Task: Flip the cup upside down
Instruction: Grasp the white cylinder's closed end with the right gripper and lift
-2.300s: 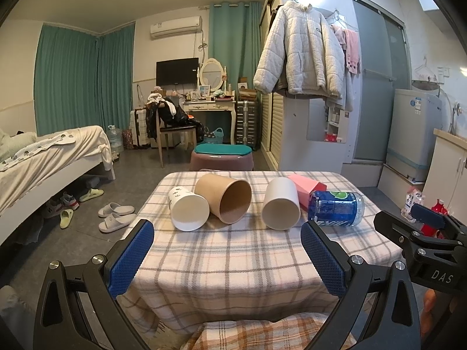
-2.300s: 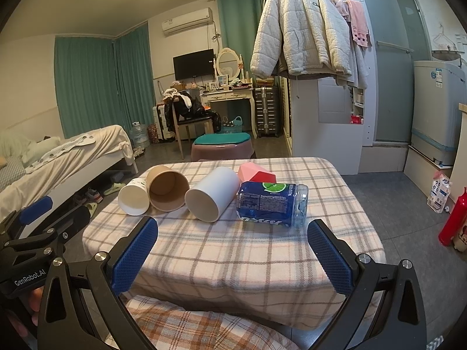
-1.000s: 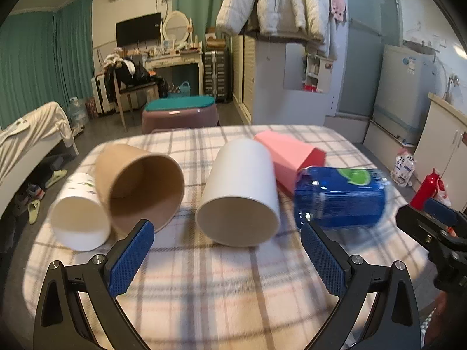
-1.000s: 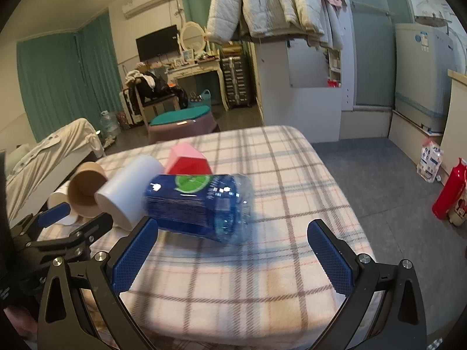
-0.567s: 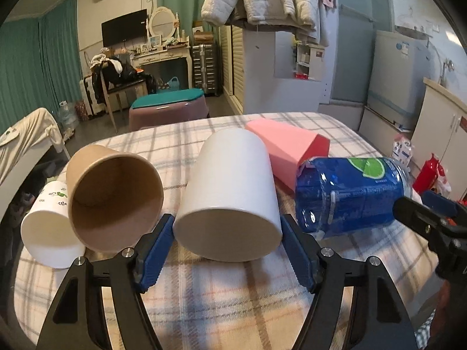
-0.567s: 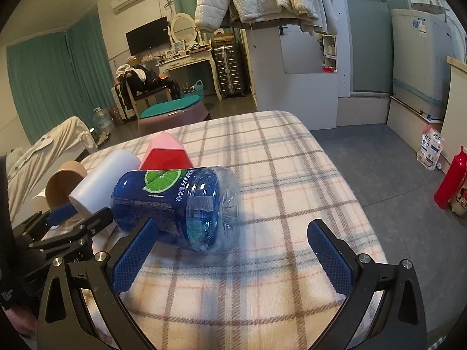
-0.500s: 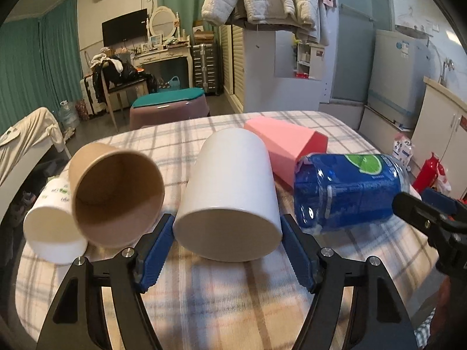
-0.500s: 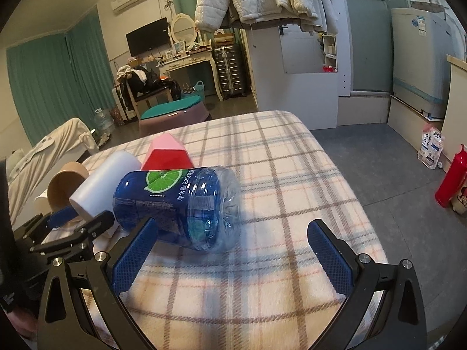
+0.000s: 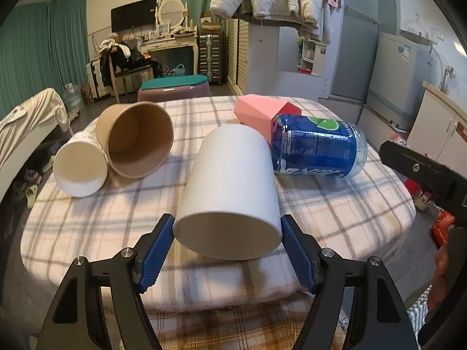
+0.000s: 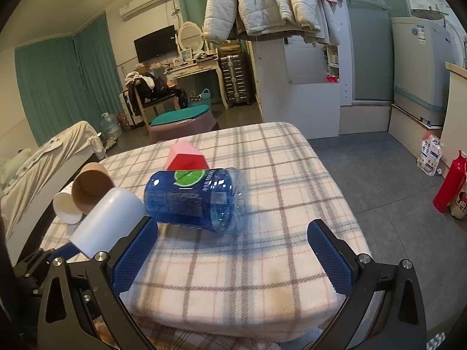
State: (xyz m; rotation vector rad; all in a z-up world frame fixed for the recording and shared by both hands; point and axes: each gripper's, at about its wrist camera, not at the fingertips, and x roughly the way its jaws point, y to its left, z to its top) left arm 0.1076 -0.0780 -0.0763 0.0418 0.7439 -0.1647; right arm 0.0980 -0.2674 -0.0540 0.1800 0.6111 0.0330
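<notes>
My left gripper (image 9: 227, 242) is shut on a plain white cup (image 9: 230, 186), its blue pads pressed on both sides near the flat end that faces me. The cup lies on its side, tilted up off the plaid tablecloth (image 9: 335, 213). It also shows in the right wrist view (image 10: 108, 227) at the left, with the left gripper behind it. My right gripper (image 10: 232, 258) is open and empty over the near right part of the table, just in front of a blue plastic bottle (image 10: 192, 198).
A brown paper cup (image 9: 137, 137) and a smaller white cup (image 9: 78, 169) lie on their sides at the left. A pink box (image 9: 262, 110) and the blue bottle (image 9: 318, 145) lie at the right. The table edge is close in front.
My left gripper has closed on the white cup, drawn it back toward me and lifted it away from the other cups. My right gripper has shifted slightly and stays open.
</notes>
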